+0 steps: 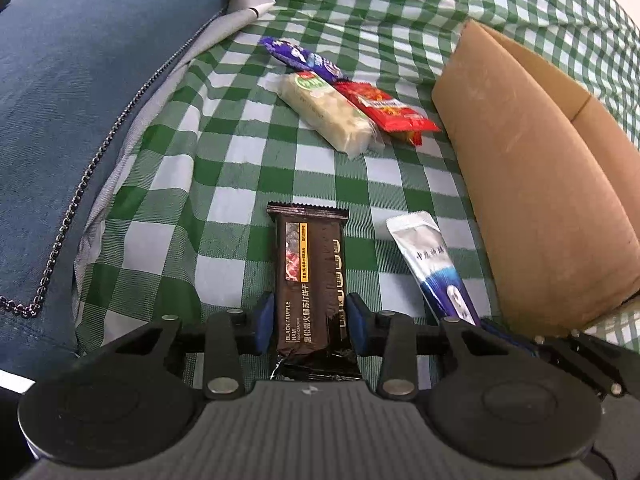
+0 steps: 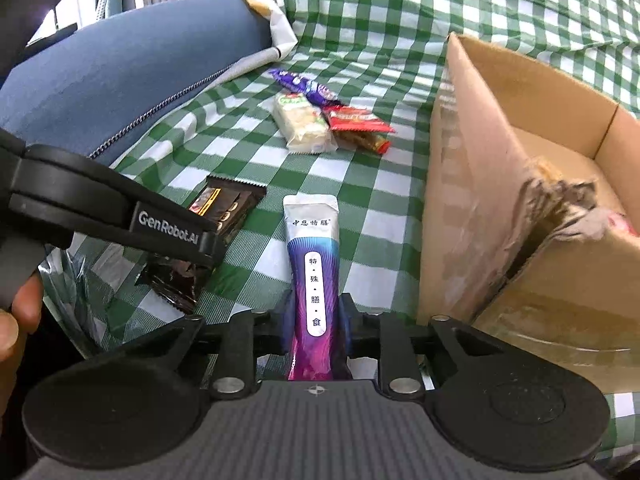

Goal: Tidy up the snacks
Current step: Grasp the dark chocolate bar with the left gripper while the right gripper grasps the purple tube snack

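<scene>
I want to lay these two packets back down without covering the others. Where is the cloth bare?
Bare checked cloth lies between the three-snack cluster and the dark cracker packet, and leftward to the blue cushion. It is crowded around the cluster and tight between the silver-purple sachet and cardboard box.

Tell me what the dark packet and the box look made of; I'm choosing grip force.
Dark packet: glossy plastic film, probably; it shines and has crimped, serrated ends. Box: brown corrugated cardboard, matte; one corner is torn and frayed.
</scene>
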Tool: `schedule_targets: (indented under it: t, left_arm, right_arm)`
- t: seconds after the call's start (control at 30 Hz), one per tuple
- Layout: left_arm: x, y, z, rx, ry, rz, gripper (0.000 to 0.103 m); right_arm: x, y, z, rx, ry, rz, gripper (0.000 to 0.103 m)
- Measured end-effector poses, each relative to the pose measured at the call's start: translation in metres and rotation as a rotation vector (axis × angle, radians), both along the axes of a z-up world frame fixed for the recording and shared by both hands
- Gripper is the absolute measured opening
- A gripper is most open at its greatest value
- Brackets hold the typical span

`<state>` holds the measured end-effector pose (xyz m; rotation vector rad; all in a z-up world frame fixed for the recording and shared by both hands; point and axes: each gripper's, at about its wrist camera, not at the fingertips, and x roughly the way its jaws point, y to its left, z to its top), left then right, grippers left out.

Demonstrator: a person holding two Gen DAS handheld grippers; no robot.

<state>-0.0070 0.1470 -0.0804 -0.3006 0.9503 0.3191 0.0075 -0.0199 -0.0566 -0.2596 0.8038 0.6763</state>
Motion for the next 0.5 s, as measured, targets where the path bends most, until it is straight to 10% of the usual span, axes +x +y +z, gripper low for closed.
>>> schedule_targets:
  t: [0.5]
  left_arm:
    - [-0.0064, 0.0029, 0.0090, -0.008, -0.053, 0.019, 0.042]
  right_arm:
    - [-0.0043, 0.0041, -0.0030, -0.033, -0.014, 0.001, 0.023]
